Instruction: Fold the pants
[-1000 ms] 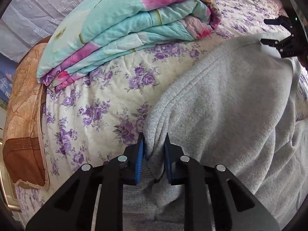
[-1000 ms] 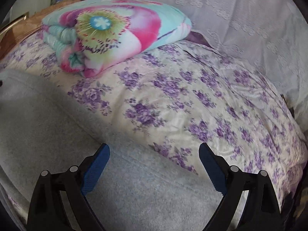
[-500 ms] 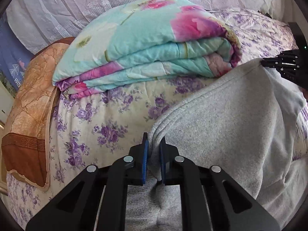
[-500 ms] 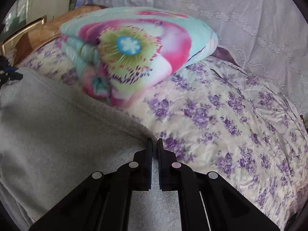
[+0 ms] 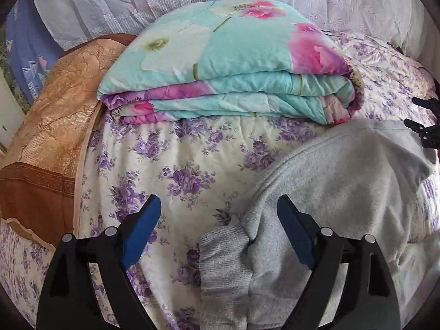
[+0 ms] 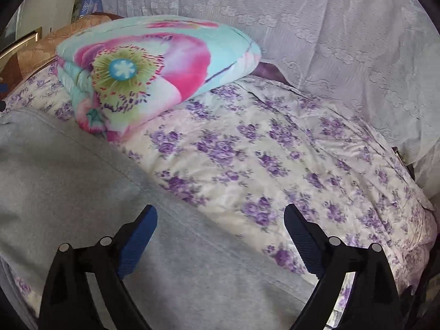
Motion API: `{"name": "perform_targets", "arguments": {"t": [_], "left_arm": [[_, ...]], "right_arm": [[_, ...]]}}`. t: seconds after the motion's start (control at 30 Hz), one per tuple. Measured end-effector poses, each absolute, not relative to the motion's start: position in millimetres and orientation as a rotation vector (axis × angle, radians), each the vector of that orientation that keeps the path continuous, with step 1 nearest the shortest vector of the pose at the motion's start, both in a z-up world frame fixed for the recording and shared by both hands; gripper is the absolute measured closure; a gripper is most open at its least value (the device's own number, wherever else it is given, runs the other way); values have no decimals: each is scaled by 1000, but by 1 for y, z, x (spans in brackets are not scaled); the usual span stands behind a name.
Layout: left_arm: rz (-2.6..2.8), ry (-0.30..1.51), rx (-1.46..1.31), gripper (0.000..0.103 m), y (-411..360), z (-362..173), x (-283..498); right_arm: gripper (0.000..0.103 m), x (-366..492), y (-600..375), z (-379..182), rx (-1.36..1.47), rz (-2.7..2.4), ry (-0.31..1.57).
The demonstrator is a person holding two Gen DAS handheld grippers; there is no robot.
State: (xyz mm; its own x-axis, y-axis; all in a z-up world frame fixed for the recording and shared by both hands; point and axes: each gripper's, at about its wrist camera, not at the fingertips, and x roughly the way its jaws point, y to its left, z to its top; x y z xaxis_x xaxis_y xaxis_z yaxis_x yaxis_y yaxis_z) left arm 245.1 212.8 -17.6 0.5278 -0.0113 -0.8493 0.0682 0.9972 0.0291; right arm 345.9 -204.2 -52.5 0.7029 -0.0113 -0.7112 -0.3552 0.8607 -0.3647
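Observation:
Grey sweatpants [image 5: 343,187] lie folded over on the floral bedspread [image 5: 178,151]. Their ribbed cuff [image 5: 224,253] rests under my left gripper [image 5: 218,202]. That gripper's jaws are opening and stand wide, with its blue pads clear of the cloth. In the right wrist view the pants [image 6: 68,192] fill the lower left. My right gripper [image 6: 220,210] hovers over their edge, its jaws opening wide and holding nothing. The right gripper's black fingers [image 5: 425,132] show at the far right of the left wrist view, beside the pants' far corner.
A folded turquoise and pink floral quilt [image 5: 228,68] [image 6: 154,68] lies at the back of the bed, close to the pants. An orange-brown cover [image 5: 49,126] hangs at the left. White lace fabric [image 6: 330,27] runs along the far side.
Half a second ago both grippers were shut on the pants' fabric. Both have let go and opened wide, and the views have pulled back and up from the cloth.

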Motion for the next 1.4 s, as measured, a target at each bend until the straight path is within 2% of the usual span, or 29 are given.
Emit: {"name": "perform_targets", "arguments": {"t": [0.07, 0.2, 0.47, 0.53, 0.67, 0.8, 0.83, 0.87, 0.93, 0.97, 1.03, 1.1, 1.17, 1.2, 1.23, 1.27, 1.33, 1.4], "left_arm": [[-102, 1029, 96, 13, 209, -22, 245], [-157, 1019, 247, 13, 194, -39, 253], [-144, 1138, 264, 11, 199, -72, 295], [-129, 1141, 261, 11, 196, -83, 295], [-74, 1063, 252, 12, 197, -62, 281], [17, 1000, 160, 12, 202, -27, 251], [15, 988, 89, 13, 202, -17, 240], [-13, 986, 10, 13, 199, -9, 231], [-93, 995, -83, 13, 178, 4, 219], [-136, 988, -114, 13, 163, 7, 213], [-169, 980, -137, 12, 128, 2, 206], [-170, 1014, -113, 11, 96, -19, 208], [-121, 1161, -21, 10, 77, -56, 218], [-95, 1257, 19, 10, 77, -79, 223], [-75, 1278, -1, 9, 84, -94, 226], [-75, 1240, -30, 9, 90, -95, 224], [-64, 1211, -1, 9, 94, -89, 219], [-54, 1220, 8, 9, 98, -82, 214]], "right_arm": [[9, 352, -204, -62, -507, 235, 805], [9, 364, -184, -85, -598, 306, 827], [7, 388, -166, -115, -632, 323, 912], [7, 389, -171, -109, -596, 272, 879], [7, 359, -204, -65, -496, 159, 701], [7, 321, -277, -33, -233, 112, 768], [17, 312, -292, -31, -149, 112, 815], [43, 307, -302, -33, -64, 130, 883], [74, 299, -304, -42, 7, 132, 949], [81, 294, -295, -49, -2, 129, 951], [90, 288, -270, -67, 20, 198, 981], [90, 295, -251, -88, 30, 216, 1011], [92, 307, -257, -111, -10, 134, 1041], [92, 314, -274, -121, -29, 80, 1061], [101, 317, -304, -124, 48, 92, 1043], [103, 315, -342, -120, 186, 89, 1030], [103, 305, -402, -110, 317, -42, 992], [102, 292, -411, -103, 393, -27, 1020]]}}
